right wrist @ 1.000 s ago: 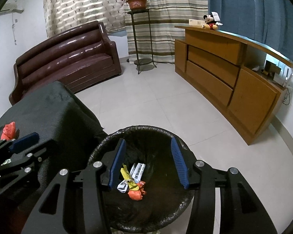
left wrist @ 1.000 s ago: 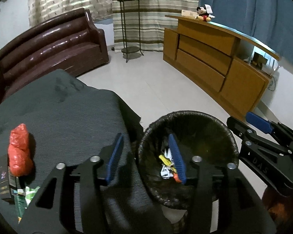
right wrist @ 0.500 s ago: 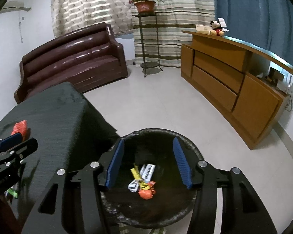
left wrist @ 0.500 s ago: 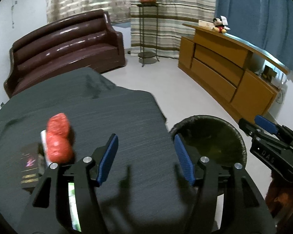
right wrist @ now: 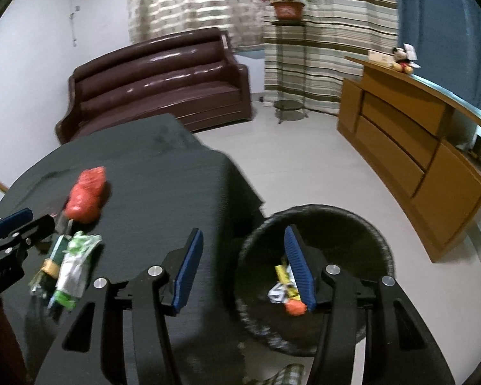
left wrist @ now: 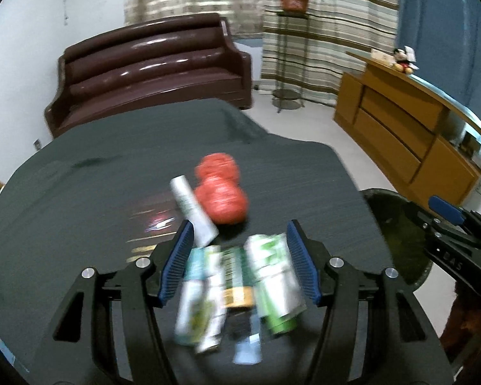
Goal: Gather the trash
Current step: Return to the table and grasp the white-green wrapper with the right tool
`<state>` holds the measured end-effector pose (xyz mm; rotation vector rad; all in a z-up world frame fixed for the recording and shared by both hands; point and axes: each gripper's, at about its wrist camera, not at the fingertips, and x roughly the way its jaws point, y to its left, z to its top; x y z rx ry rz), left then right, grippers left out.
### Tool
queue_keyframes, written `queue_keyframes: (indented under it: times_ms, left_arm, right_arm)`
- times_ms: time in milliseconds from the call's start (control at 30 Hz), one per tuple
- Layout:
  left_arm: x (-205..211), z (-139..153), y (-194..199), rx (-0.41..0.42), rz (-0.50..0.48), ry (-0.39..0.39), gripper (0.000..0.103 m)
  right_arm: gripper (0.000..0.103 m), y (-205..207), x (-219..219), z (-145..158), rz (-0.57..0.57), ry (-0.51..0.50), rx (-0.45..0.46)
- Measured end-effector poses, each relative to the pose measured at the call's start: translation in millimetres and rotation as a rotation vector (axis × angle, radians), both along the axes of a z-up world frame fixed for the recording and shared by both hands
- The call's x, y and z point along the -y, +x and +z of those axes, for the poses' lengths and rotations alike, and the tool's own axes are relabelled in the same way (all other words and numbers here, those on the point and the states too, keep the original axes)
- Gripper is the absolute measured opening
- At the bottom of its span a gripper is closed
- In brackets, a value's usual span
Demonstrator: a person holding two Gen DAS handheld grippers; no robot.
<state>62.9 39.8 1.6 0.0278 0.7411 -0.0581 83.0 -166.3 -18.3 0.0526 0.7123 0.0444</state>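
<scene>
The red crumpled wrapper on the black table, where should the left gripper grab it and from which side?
Probably at the pinched waist of the red crumpled wrapper, between its two bulges, coming down from above. The left gripper is open and empty. A white tube lies against the wrapper's left side, so one finger should slip between them, or approach from the clear right side.

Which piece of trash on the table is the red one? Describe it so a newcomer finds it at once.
On the dark-clothed table in front of the brown sofa, a small litter pile lies near the bin. The red crumpled bag sits at its far end, against a white tube; everything else there is green or white.
</scene>
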Motion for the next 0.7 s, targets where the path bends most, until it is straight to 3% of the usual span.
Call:
queue_keyframes:
  times_ms: [367,700]
  left_arm:
    - [-67,-8,-17,-0.003,0.112,0.001,0.059]
    - [-104,-19,-24,-0.036,0.156,-0.012,0.059]
  right_arm:
    - [0.053,-7,-67,-1,0.125,-0.005,-0.023]
    - [0.052,-12,-122,-8,0.224,-0.023,-0.061]
